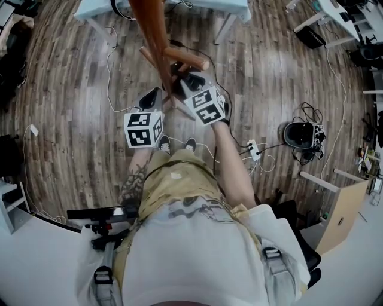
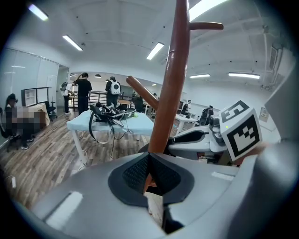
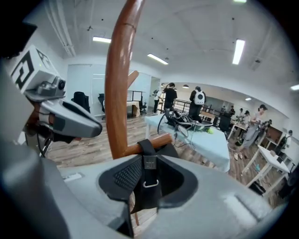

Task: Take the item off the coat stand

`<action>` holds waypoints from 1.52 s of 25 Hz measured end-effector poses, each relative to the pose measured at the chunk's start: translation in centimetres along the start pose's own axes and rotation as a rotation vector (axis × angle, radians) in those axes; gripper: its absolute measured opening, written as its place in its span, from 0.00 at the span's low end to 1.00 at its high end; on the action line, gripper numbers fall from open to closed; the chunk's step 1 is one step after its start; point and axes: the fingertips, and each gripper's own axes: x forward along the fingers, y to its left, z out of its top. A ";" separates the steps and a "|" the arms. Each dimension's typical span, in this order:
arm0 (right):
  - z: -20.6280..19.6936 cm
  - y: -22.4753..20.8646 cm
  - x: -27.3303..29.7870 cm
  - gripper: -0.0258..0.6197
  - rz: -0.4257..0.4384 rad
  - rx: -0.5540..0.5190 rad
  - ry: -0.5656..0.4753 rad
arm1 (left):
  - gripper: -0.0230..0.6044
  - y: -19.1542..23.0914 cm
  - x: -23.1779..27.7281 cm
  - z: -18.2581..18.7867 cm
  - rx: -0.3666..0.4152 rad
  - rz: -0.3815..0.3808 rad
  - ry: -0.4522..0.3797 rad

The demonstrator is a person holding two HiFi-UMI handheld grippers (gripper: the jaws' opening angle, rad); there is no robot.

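jaws of right gripper [image 3: 146,161] seemingly pinching black strap [image 3: 147,191], strap over peg [image 3: 162,140]

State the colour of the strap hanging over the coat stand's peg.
Black; the strap shows best in the right gripper view.

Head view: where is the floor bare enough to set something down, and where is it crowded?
Widest bare floor: left of the coat stand, bordered by one thin cable. Another patch lies right of the table leg. Crowded: right of the person's shoes, around the power strip, cables and a black device.
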 end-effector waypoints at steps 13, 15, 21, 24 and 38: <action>3.2 -8.5 -4.7 0.19 -0.304 0.166 -0.144 | 0.04 -3.1 -0.2 2.7 0.072 -0.113 -0.052; 3.4 -9.3 -6.2 0.19 -0.341 0.207 -0.168 | 0.04 -4.2 -0.3 3.5 0.091 -0.143 -0.072; 4.8 -10.7 -12.7 0.19 -0.428 0.351 -0.279 | 0.04 -7.8 -1.2 7.0 0.129 -0.226 -0.163; 6.0 -10.5 -16.4 0.19 -0.443 0.416 -0.351 | 0.04 -10.1 -2.3 9.2 0.149 -0.276 -0.213; 10.0 -7.9 -25.4 0.19 -0.524 0.444 -0.556 | 0.04 -15.6 -5.4 14.9 0.192 -0.380 -0.361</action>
